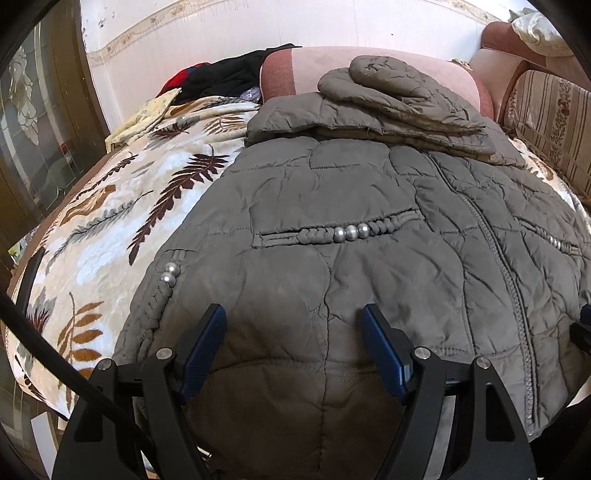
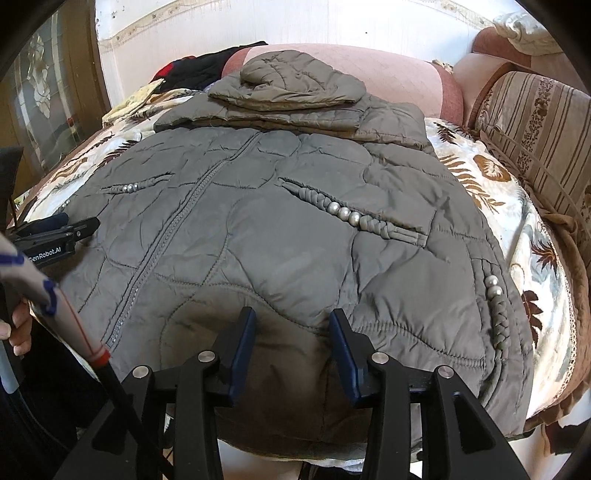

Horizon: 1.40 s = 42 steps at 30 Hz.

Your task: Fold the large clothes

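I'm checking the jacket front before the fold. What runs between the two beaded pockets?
In the right wrist view, the closed zipper runs down the jacket between the left pocket and the right pocket; otherwise only quilted fabric.

A white wall with a pale patterned border strip runs behind a bed covered by a cream blanket printed with brown and grey leaves; a pink headboard stands against the wall. To the left is a dark wooden door with patterned glass; to the right, a striped floral cushion leans by the bed. Dark and red clothes lie heaped near the wall; daylight brightens the wall.
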### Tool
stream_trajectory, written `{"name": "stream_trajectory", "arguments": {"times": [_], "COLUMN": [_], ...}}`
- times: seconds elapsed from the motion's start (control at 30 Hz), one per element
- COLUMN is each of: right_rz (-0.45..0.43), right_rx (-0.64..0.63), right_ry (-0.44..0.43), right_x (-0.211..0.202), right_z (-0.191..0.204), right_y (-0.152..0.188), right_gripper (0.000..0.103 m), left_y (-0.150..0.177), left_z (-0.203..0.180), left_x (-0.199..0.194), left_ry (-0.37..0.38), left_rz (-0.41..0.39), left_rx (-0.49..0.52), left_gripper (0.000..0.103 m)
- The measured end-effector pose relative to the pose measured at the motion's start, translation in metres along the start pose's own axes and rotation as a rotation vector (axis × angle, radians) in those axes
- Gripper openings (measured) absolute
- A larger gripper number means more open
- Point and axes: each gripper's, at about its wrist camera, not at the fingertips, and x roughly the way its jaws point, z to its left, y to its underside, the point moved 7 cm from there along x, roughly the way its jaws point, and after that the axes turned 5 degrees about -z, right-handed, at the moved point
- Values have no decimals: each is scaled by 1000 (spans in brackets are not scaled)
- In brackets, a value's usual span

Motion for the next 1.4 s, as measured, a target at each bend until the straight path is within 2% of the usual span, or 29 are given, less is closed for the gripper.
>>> {"name": "stream_trajectory", "arguments": {"times": [0.37, 0.63, 0.8, 1.0, 1.13, 1.4], "right_rz": [-54, -63, -124, -183, -185, -161], "right_rx": [6, 19, 81, 185, 238, 301], "right_ry": [-16, -21, 22, 117, 159, 158], "right_x": [-10, -16, -33, -55, -62, -59], "right_z": [-3, -7, -30, -69, -90, -104], "right_y": [12, 9, -2, -5, 0, 7], "right_gripper": [50, 50, 50, 50, 51, 54], "left_y": [6, 6, 8, 8, 8, 8], "left_z": [-4, -4, -3, -3, -3, -3], "left_x": [0, 0, -2, -2, -2, -2], "left_ry": [-24, -25, -22, -21, -21, -21], "left_rz": [-52, -62, -73, -74, -74, -74], "left_rx": [69, 76, 88, 88, 88, 88], "left_gripper": [78, 78, 79, 79, 79, 79]}}
